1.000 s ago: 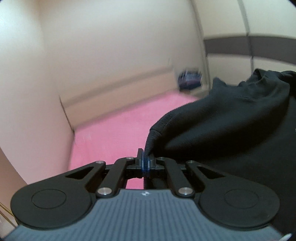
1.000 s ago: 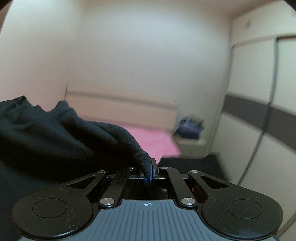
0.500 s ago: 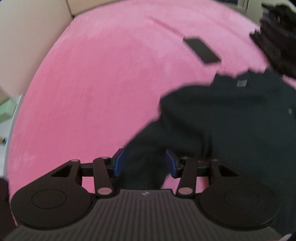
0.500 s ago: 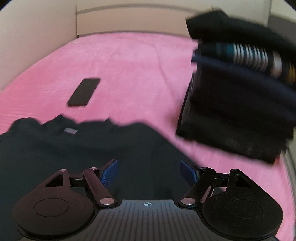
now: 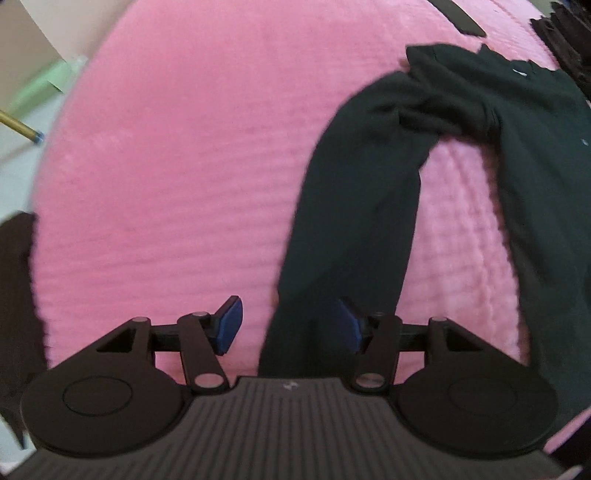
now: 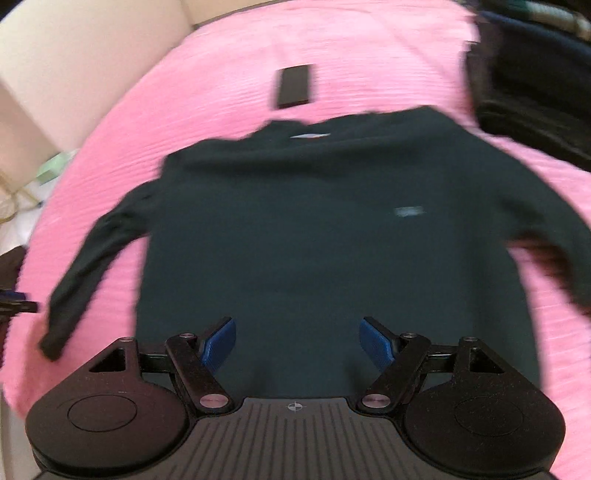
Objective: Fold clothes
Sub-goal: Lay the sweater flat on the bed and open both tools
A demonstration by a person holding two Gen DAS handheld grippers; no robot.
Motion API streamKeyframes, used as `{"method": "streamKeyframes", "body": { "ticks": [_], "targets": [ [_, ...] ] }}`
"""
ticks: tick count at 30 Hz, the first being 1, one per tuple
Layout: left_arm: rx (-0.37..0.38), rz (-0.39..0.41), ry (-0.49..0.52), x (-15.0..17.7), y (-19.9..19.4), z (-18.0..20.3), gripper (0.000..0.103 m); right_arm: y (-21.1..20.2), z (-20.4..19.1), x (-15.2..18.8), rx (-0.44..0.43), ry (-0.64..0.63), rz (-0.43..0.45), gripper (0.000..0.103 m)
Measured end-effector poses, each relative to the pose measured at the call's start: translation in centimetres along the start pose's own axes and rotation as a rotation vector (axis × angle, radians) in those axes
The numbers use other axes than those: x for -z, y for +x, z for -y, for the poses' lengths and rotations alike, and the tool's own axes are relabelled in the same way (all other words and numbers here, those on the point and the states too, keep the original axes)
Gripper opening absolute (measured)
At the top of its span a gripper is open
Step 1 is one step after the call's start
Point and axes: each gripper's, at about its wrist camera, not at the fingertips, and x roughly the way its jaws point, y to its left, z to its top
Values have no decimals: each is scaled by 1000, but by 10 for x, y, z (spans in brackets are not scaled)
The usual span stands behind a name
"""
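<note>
A black long-sleeved sweater [image 6: 314, 229] lies flat and spread out on the pink bed cover [image 6: 221, 85], collar away from me, sleeves out to both sides. My right gripper [image 6: 297, 341] is open and empty above the sweater's lower hem. In the left wrist view the sweater's left sleeve [image 5: 354, 206] runs down toward me. My left gripper [image 5: 290, 325] is open and empty over the sleeve's cuff end, the cuff lying between its fingers.
A dark phone [image 6: 293, 86] lies on the bed cover beyond the collar; it also shows in the left wrist view [image 5: 458, 14]. A pile of dark clothes [image 6: 532, 74] sits at the far right. The bed's left edge and floor [image 5: 26, 110] are at the left.
Both grippers, shut on the lifted sweater a second ago, have opened and let it go. The sweater now lies flat on the bed and both grippers have drawn back toward its near end.
</note>
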Motion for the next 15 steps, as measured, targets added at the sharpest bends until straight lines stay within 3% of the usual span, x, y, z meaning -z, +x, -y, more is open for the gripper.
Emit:
{"method": "streamKeyframes", "body": {
  "ticks": [5,6,7,9,12,15],
  "targets": [
    [130,-61,57,17,36,-16,40,27,-73,9,8,-42,-19,77],
    [143,-69,72,20,39,-18,24,31,-84,10,17,-43,-22,77],
    [154,-70,98,22,38,-21,0,35,-94,10,26,-44,-25,77],
    [175,-68,149,26,34,-29,0,42,-114,10,42,-47,-29,77],
    [153,5,184,24,2,-63,0,46,-140,4,55,-58,-28,77],
    [2,53,229,20,-18,-111,0,47,-163,-8,50,-83,-20,77]
  ]
}}
